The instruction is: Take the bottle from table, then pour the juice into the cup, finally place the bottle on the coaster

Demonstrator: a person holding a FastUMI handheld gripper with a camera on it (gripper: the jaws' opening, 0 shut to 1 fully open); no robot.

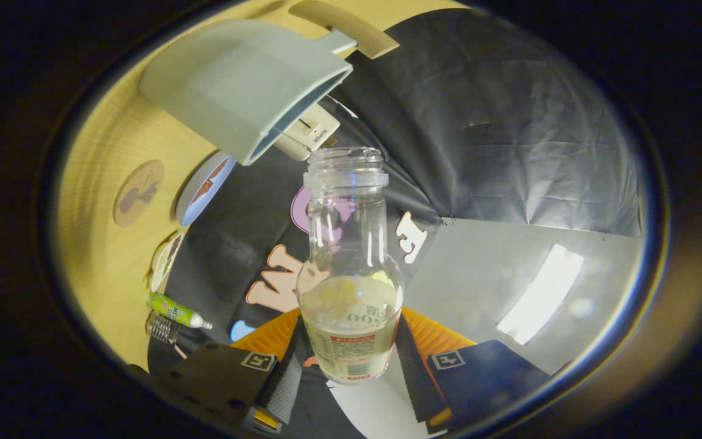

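Holding the open bottle (351,268) tight, the jaws tip it sideways; juice may spill, missing the cup (244,85).

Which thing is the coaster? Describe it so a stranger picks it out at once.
Start at the light wooden table, beyond the bottle that the fingers clamp between them. Beside the big grey-green cup lies the coaster, a flat brown disc with a dark print. Its round neighbour is thicker, grey-rimmed, with a pale blue face.
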